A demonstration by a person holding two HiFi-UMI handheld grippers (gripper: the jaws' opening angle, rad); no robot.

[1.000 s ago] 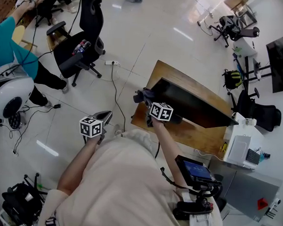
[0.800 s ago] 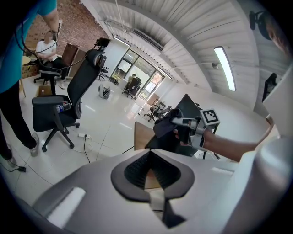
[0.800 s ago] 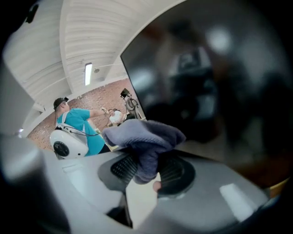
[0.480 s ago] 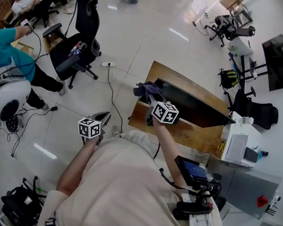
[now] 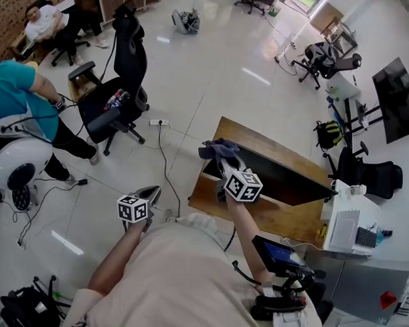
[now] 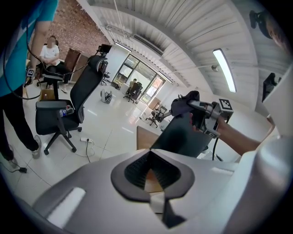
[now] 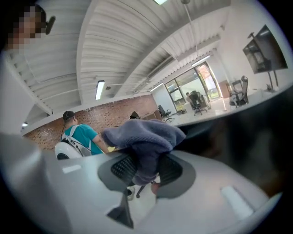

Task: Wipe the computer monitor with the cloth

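A black computer monitor [image 5: 284, 170] stands on a wooden table [image 5: 270, 212]. My right gripper [image 5: 223, 160] is shut on a bunched grey-purple cloth [image 5: 218, 150], held against the monitor's left end near its top edge. In the right gripper view the cloth [image 7: 143, 135] hangs over the jaws of the right gripper [image 7: 144, 172], and the dark monitor [image 7: 242, 137] fills the right side. My left gripper [image 5: 148, 193] hangs over the floor left of the table, shut and empty. The left gripper [image 6: 151, 171] looks towards the monitor [image 6: 176, 137] and the cloth [image 6: 184, 102].
A black office chair [image 5: 116, 96] and a power strip [image 5: 157, 122] with cable are on the floor to the left. A person in teal [image 5: 19, 86] stands at far left. A white cabinet [image 5: 346, 228] sits right of the table. More chairs [image 5: 325, 56] stand further back.
The right gripper has shifted a little with the cloth at the monitor's left end, towards its top edge. The left gripper has stayed beside the table.
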